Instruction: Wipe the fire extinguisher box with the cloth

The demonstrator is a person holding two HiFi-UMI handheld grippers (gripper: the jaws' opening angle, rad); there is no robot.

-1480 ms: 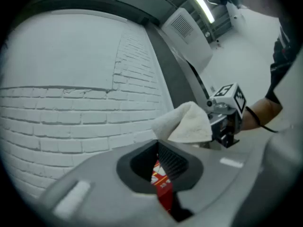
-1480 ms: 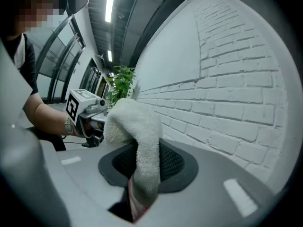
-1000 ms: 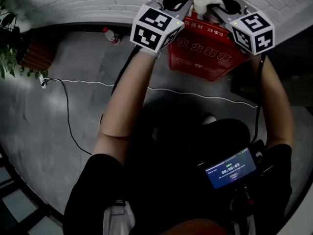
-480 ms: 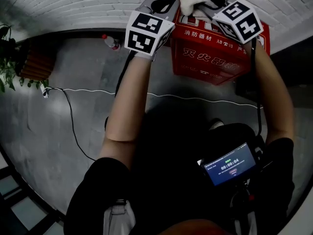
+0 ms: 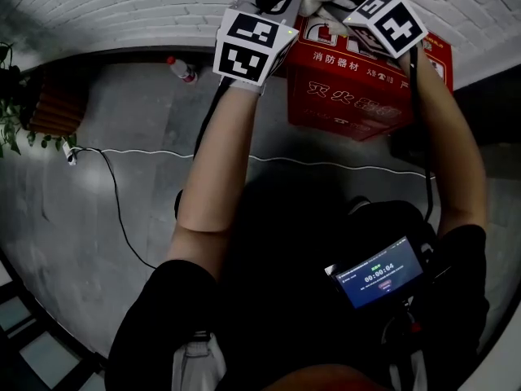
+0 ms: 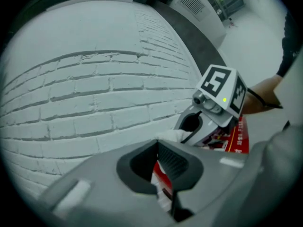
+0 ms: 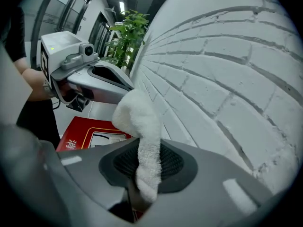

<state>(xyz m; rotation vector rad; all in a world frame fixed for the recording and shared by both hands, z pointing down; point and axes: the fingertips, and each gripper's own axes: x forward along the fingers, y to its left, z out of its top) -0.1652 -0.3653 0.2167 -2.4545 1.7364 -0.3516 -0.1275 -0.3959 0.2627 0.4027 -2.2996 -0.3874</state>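
box: the cloth sits at its top rear edge, one end pinched in our closed left gripper, the other in our closed right gripper. we judge wiping is just starting; next, press down and drag across the top.

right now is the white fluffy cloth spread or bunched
Bunched: the white fluffy cloth is a crumpled wad pinched by the shut right gripper.

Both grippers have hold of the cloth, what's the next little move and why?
Probably lower the cloth onto the red box top and drag it across: left gripper and right gripper both pinch it, stretched above the box by the wall.
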